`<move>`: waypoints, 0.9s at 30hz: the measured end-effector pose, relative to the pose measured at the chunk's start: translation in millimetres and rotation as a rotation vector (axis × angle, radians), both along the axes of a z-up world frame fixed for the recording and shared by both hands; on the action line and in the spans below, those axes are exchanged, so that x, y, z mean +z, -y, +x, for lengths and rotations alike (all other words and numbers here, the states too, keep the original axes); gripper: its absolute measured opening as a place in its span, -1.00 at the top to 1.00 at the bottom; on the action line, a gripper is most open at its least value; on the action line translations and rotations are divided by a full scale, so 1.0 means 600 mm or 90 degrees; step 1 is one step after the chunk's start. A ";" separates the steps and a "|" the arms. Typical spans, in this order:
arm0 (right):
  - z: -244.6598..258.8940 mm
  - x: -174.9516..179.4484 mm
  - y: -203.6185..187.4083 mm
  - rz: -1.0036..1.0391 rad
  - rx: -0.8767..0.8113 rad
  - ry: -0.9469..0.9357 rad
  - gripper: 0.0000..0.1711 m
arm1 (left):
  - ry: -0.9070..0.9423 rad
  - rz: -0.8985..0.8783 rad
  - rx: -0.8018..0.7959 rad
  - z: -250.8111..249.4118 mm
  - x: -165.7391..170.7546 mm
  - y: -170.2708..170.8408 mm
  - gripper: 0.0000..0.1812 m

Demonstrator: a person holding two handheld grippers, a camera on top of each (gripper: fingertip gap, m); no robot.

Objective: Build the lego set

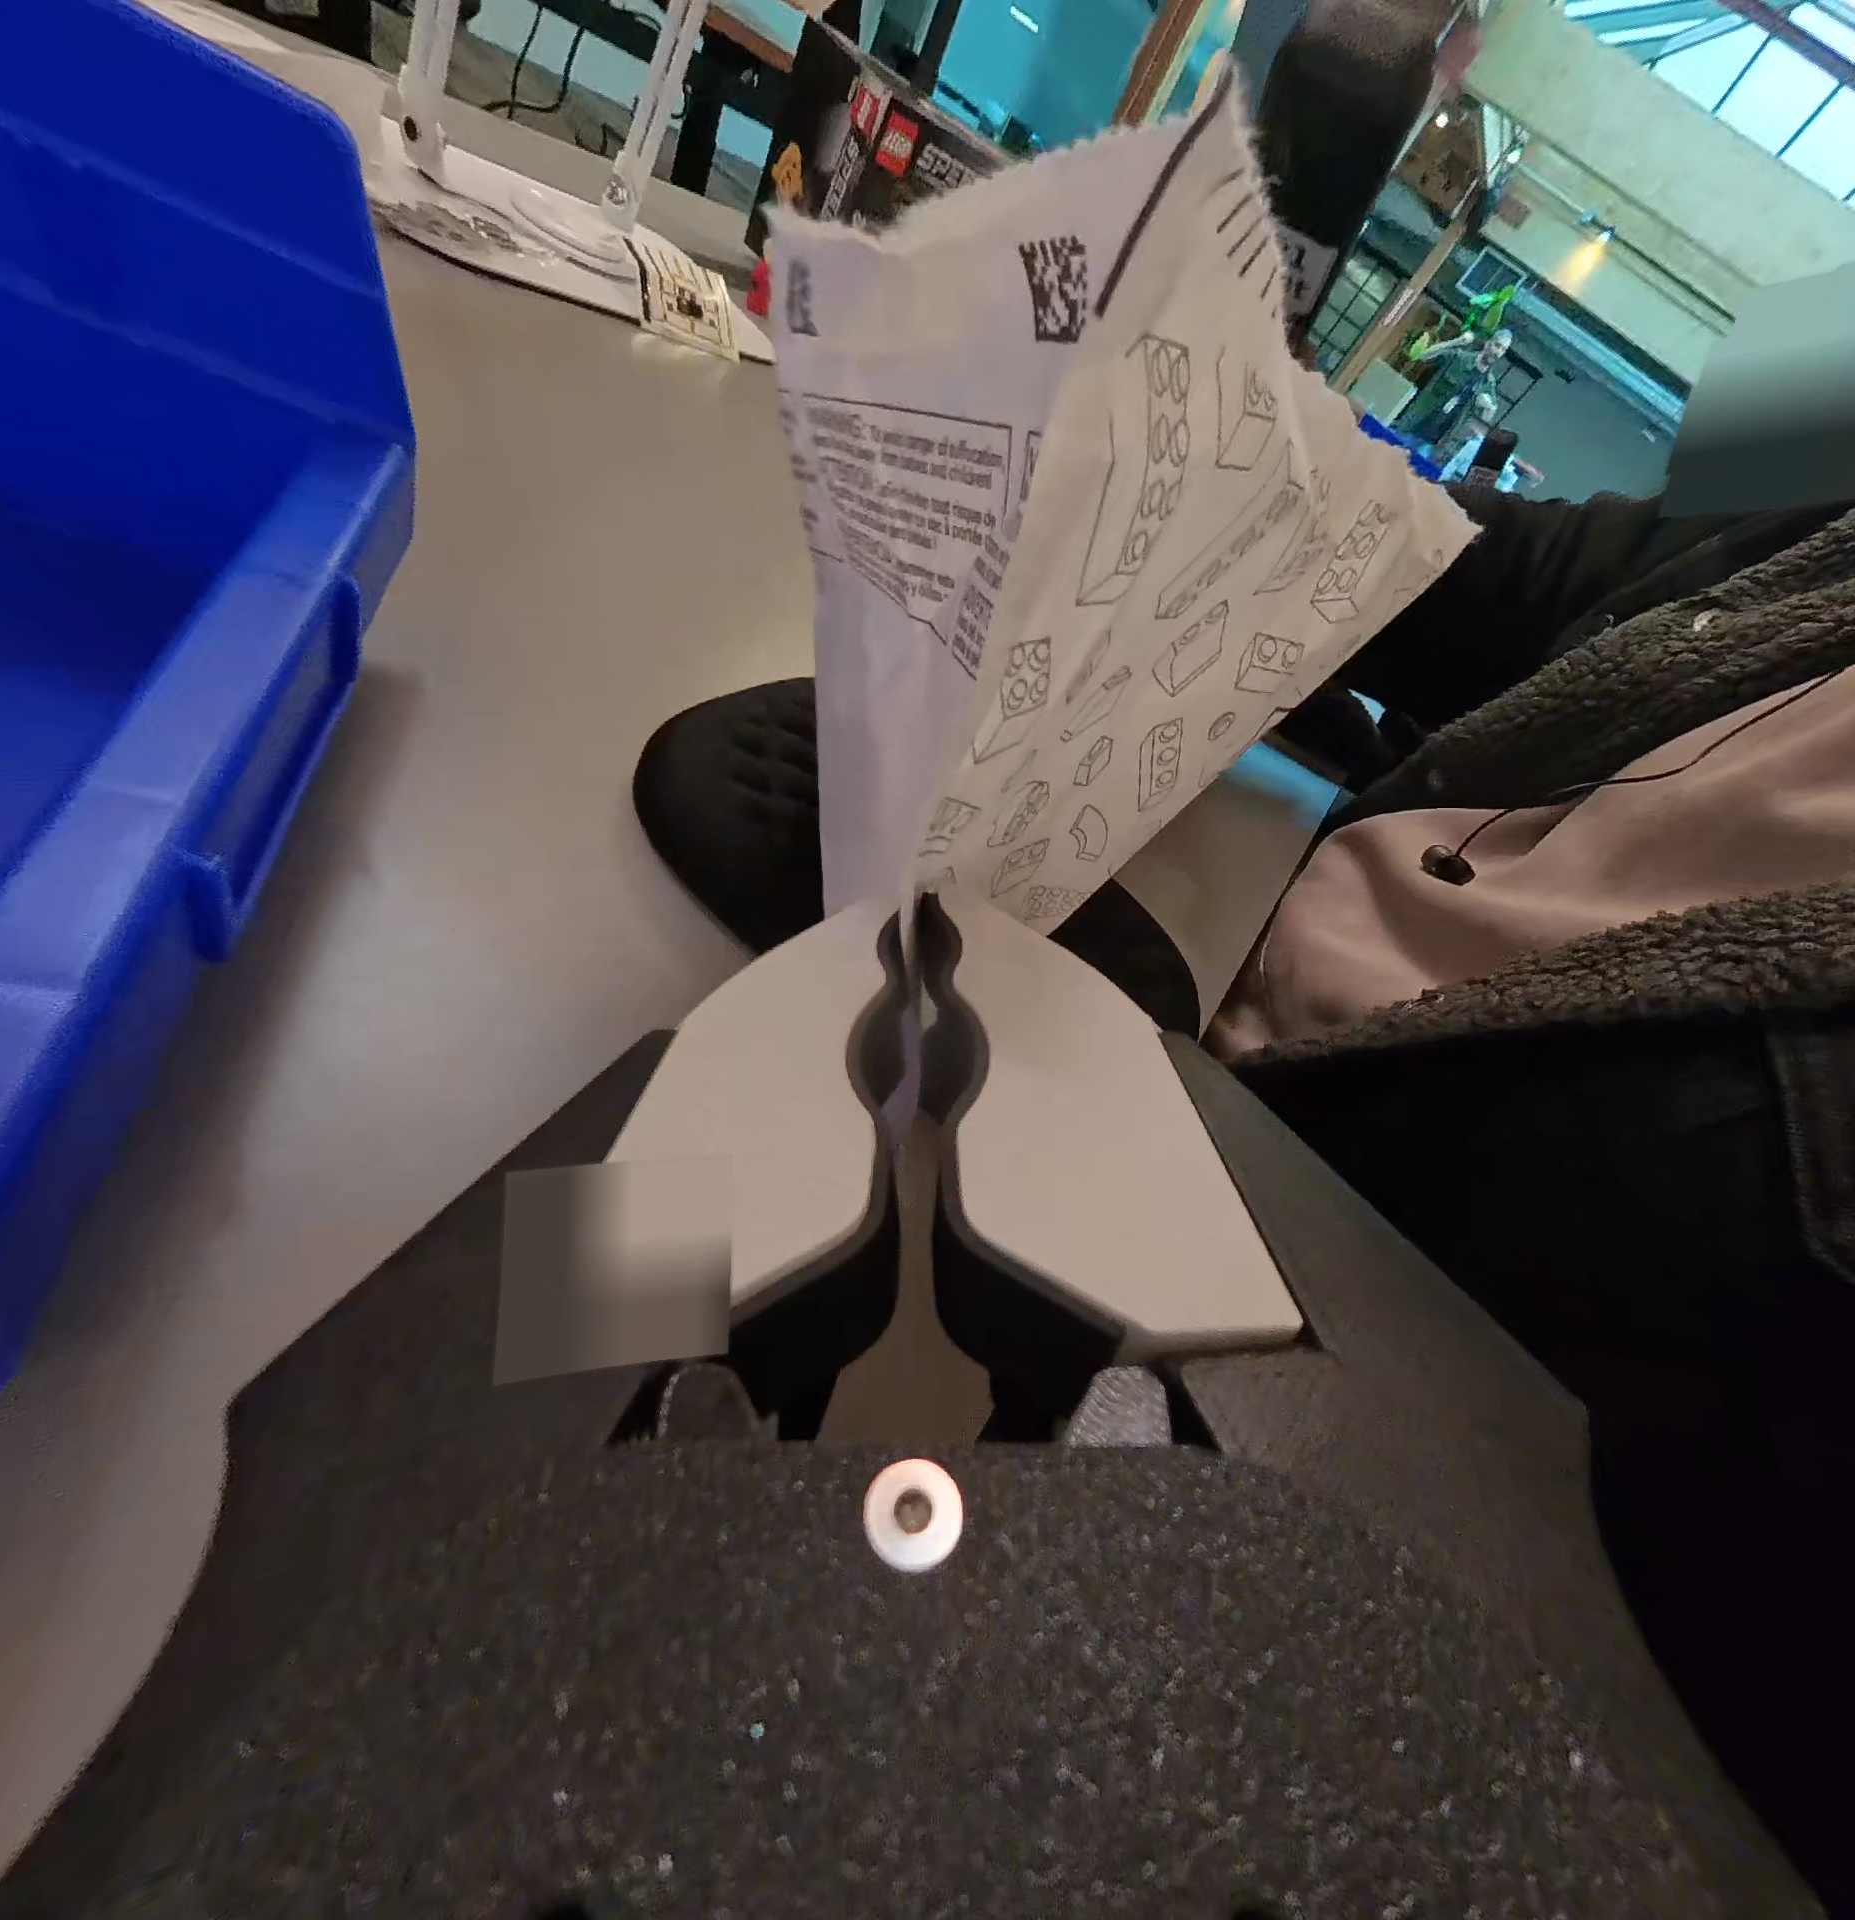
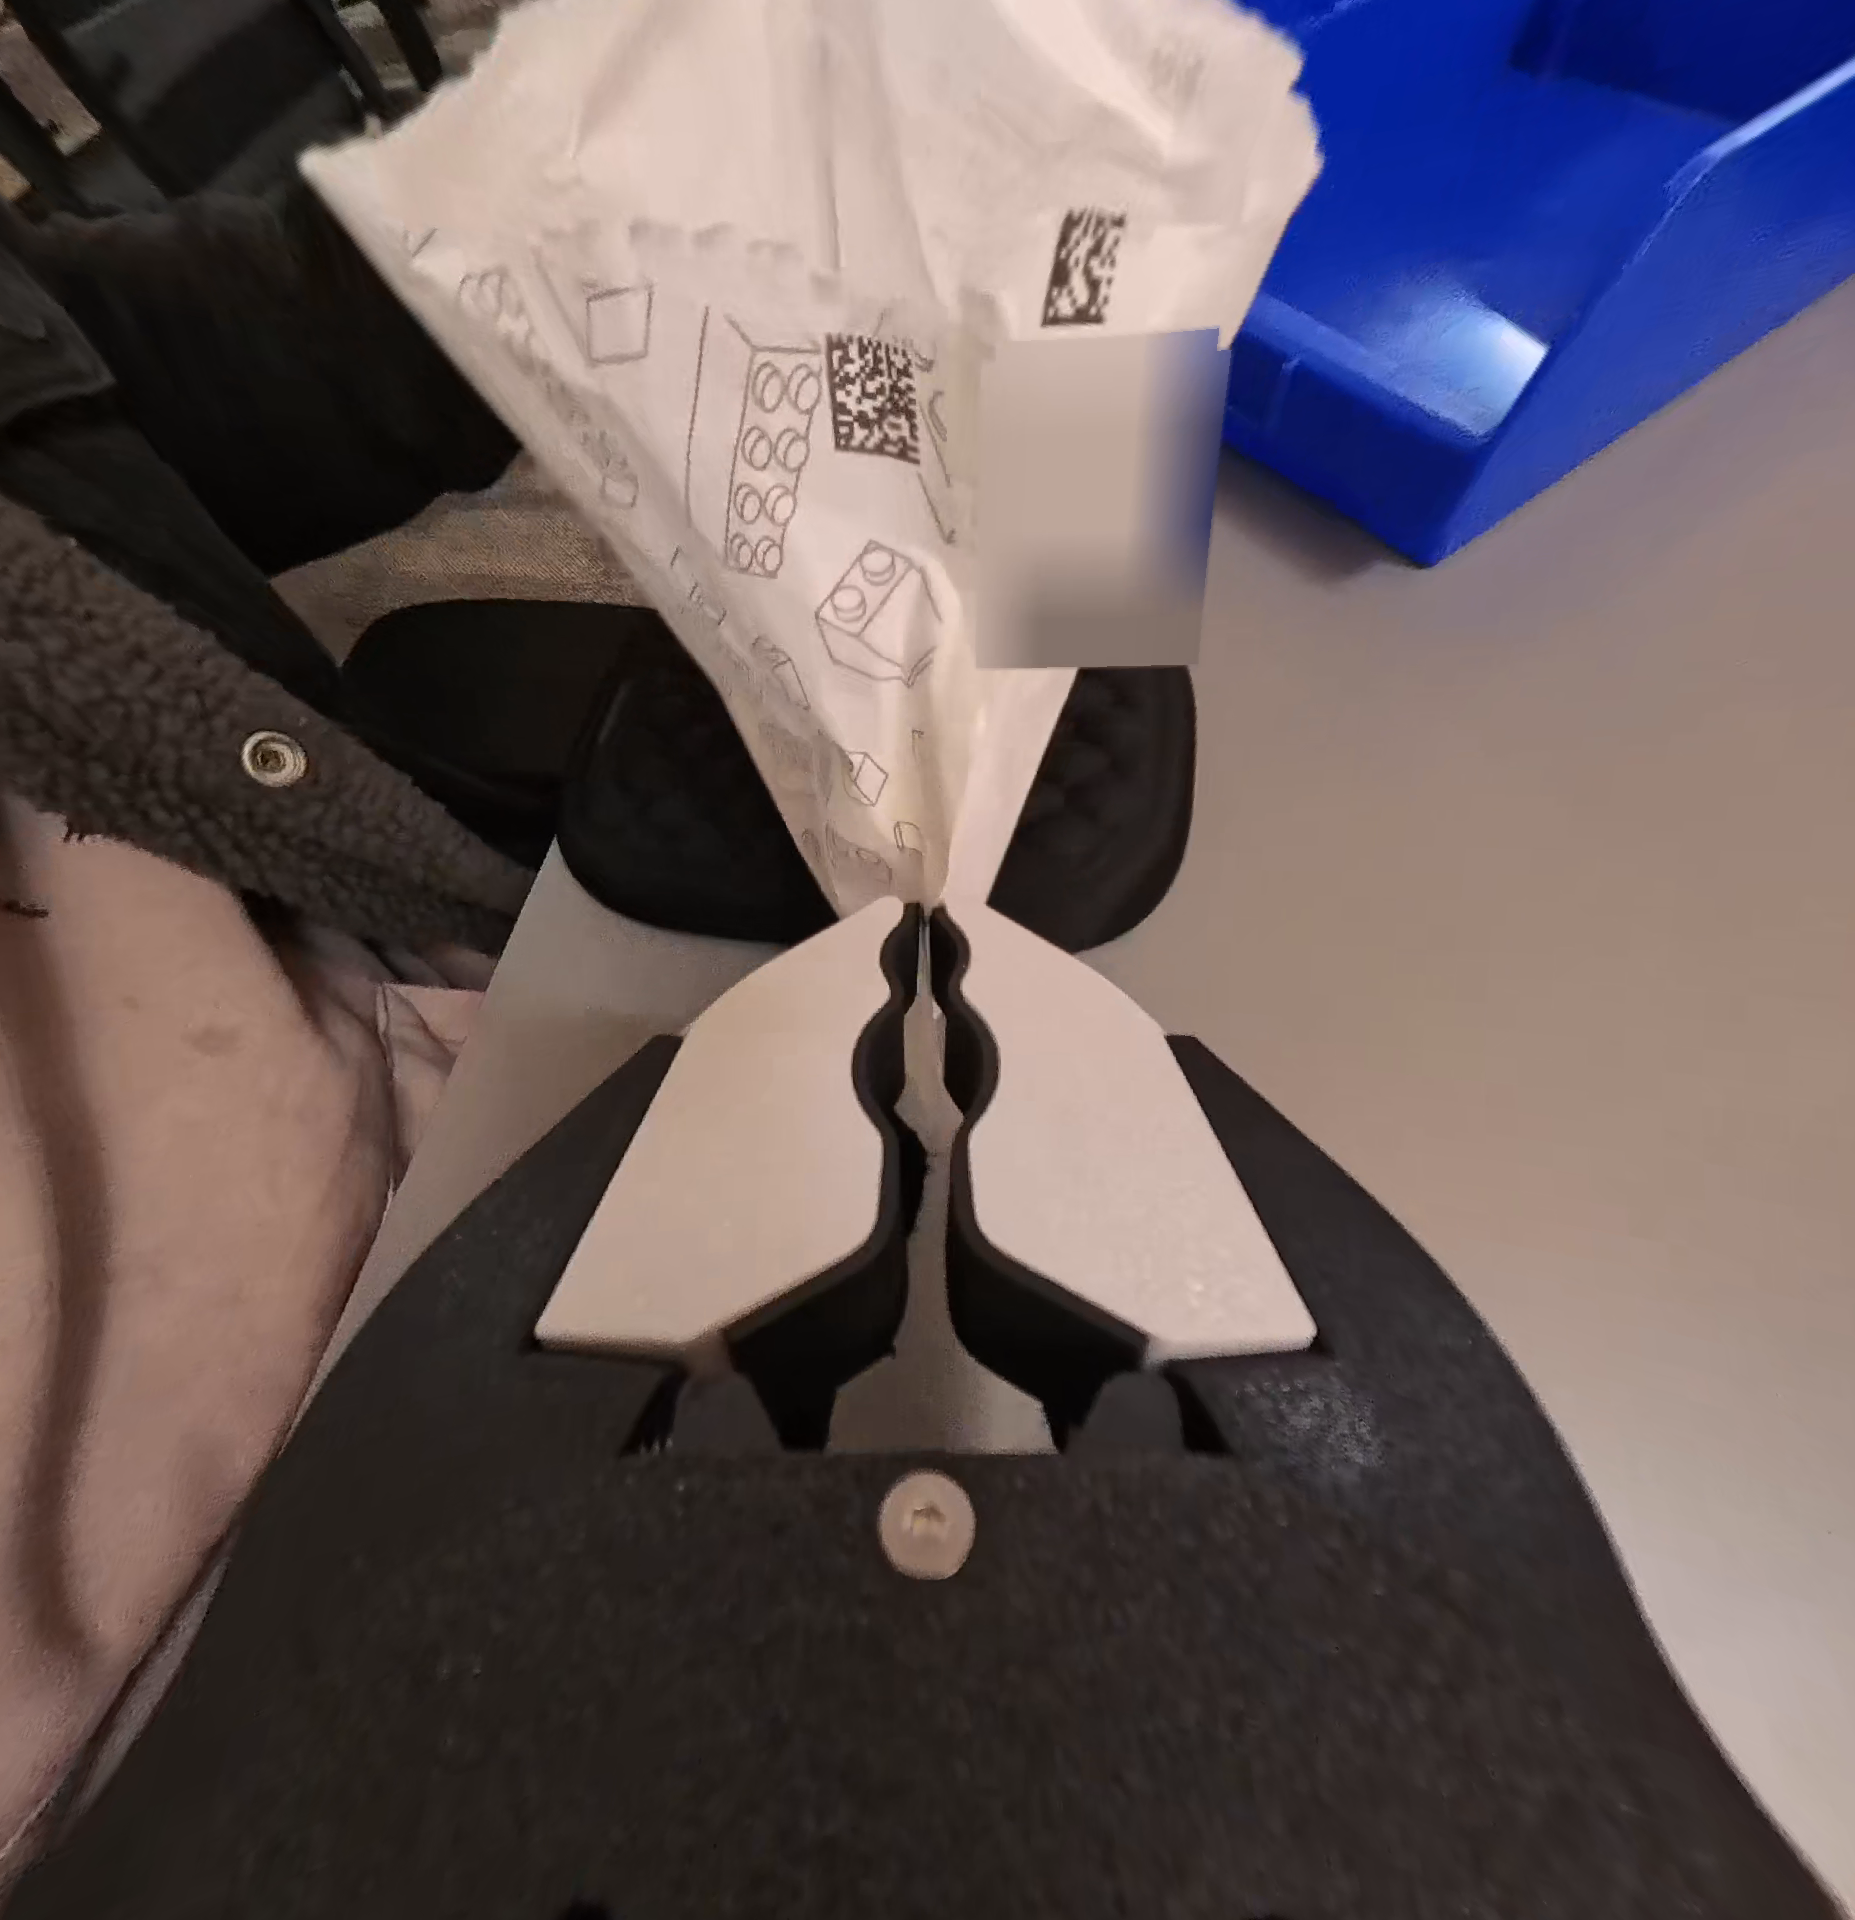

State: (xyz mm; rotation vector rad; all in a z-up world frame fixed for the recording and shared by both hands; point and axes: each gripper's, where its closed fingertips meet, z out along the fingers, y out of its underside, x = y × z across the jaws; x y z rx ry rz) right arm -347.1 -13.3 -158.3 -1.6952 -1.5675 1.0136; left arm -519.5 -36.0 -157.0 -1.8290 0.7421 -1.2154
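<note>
A white paper lego bag (image 1: 1048, 540) printed with brick outlines and black code squares stands up from my left gripper (image 1: 921, 914), which is shut on its lower corner. The bag's top edge is torn and ragged. In the right wrist view the same kind of bag paper (image 2: 829, 436) fans up from my right gripper (image 2: 921, 914), which is shut on it at the tips. Both grippers hold the paper above the grey table (image 1: 549, 644). The bag's contents are hidden.
A blue plastic bin (image 1: 144, 644) sits on the table to the left; it also shows in the right wrist view (image 2: 1505, 312) at the upper right. A black round pad (image 1: 736, 800) lies behind the bag. A person's fleece jacket (image 1: 1629, 831) is close on the right. A lego box (image 1: 881, 135) stands far back. Some 20 cm of space lies between my two pairs of fingers.
</note>
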 end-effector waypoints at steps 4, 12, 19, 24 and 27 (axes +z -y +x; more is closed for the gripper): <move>0.012 -0.013 0.008 0.054 0.004 0.013 0.93 | 0.003 0.029 -0.011 0.005 0.005 0.002 1.00; 0.046 0.029 0.000 0.046 0.001 -0.012 0.70 | -0.004 0.154 -0.030 0.004 0.040 0.023 1.00; 0.070 0.046 -0.009 0.029 -0.026 -0.035 0.43 | 0.042 0.164 -0.064 0.059 0.031 0.037 1.00; 0.076 0.021 0.021 0.073 -0.026 -0.051 0.90 | -0.004 0.181 -0.092 0.108 0.030 0.024 0.99; 0.112 0.037 0.032 0.078 -0.037 -0.054 0.96 | -0.053 0.176 -0.054 0.098 0.039 0.009 0.78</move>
